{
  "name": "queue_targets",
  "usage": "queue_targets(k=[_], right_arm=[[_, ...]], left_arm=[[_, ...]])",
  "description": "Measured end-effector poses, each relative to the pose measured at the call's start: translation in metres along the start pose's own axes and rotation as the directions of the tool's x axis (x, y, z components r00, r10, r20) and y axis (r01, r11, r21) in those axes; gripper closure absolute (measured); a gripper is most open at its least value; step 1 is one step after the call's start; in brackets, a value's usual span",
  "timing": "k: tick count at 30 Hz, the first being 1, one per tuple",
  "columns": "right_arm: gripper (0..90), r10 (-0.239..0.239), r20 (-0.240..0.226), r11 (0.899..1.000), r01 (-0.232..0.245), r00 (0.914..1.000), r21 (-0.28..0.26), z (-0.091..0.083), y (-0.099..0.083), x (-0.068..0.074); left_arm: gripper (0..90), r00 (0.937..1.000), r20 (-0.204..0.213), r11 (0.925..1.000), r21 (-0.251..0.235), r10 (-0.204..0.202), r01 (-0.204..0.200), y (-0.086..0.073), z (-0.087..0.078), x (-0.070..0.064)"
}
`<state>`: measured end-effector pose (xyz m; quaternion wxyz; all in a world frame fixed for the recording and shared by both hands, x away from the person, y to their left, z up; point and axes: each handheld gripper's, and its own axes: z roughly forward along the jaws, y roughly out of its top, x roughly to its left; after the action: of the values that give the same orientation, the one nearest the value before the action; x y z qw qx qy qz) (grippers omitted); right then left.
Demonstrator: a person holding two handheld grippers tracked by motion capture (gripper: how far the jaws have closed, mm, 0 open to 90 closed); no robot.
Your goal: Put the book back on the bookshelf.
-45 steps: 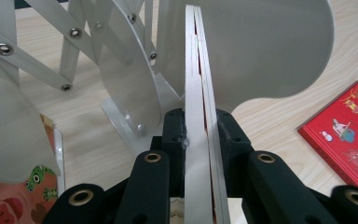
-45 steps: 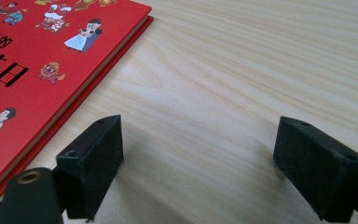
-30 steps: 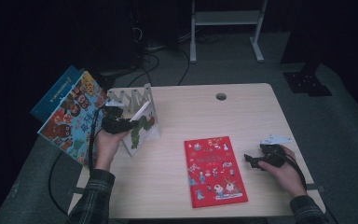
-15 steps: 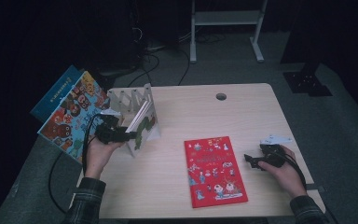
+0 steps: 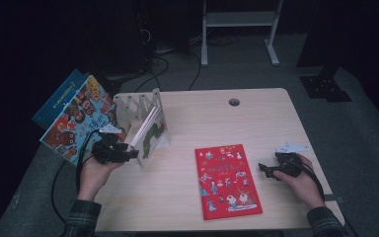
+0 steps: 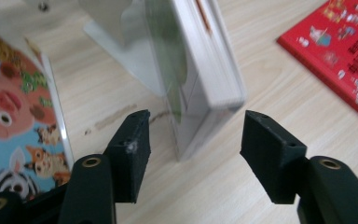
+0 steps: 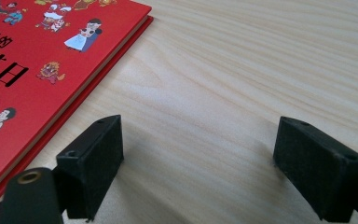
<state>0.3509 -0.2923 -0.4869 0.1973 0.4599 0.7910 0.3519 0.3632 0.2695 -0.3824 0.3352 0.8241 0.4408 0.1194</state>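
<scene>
— So, where is the left gripper (image 5: pixel 134 154) right now?

— At the left of the high view, held low over the pale wooden table (image 5: pixel 256 123). Its jaws stand wide apart, one on each side of the lower corner of the thick white-edged book with a green picture on its cover (image 5: pixel 149 134). In the left gripper view that same left gripper (image 6: pixel 195 135) has the book's (image 6: pixel 200 60) corner in the middle of the frame, between the jaws; neither pad seems to touch it, though the picture is a little blurred there.

— And how does the book stand?

— It leans, tilted, against the white slotted book rack (image 5: pixel 134 104) in the left-centre of the high view, its lower edge on the table.

— What lies beside it?

— A large picture book with cartoon animals on a blue cover (image 5: pixel 75 121) sits in the upper left of the high view, overhanging the table's left edge. The same cover (image 6: pixel 14 126) runs down the left side of the left gripper view.

— And the right gripper (image 5: pixel 265 169)?

— It rests at the lower right of the high view, jaws spread open, holding nothing. The flat red picture book (image 5: pixel 227 180) lies just beside it, lower centre. In the right gripper view the right gripper (image 7: pixel 198 151) has bare wood between its jaws, and the red book (image 7: pixel 42 51) lies in the upper left, apart from the near jaw.
</scene>
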Motion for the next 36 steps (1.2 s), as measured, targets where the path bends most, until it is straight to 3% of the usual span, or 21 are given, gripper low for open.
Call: queue_targets(k=[6,9,15,25,36], right_arm=[[15.0,0.000,0.000,1.000,0.000,1.0000,0.000,0.000,0.000,0.000],[15.0,0.000,0.000,1.000,0.000,1.0000,0.000,0.000,0.000,0.000],[15.0,0.000,0.000,1.000,0.000,1.0000,0.000,0.000,0.000,0.000],[15.0,-0.001,0.000,1.000,0.001,1.0000,0.000,0.000,0.000,0.000],[14.9,0.001,0.002,1.000,-0.001,1.0000,0.000,0.000,0.000,0.000]], left_arm=[[53.3,1.0000,0.000,0.9997,0.023,0.005,-0.005,-0.005,0.007,0.004],[55.3,0.9999,0.013,0.9993,0.038,-0.003,0.002,-0.005,0.015,0.002],[68.4,0.9997,0.023,0.9988,0.049,0.005,-0.006,0.001,0.020,-0.003],[70.2,0.9996,-0.015,0.9981,0.055,-0.026,0.026,0.008,0.025,-0.007],[70.1,0.9985,-0.048,0.9983,0.051,-0.026,0.028,0.024,0.040,-0.016]])
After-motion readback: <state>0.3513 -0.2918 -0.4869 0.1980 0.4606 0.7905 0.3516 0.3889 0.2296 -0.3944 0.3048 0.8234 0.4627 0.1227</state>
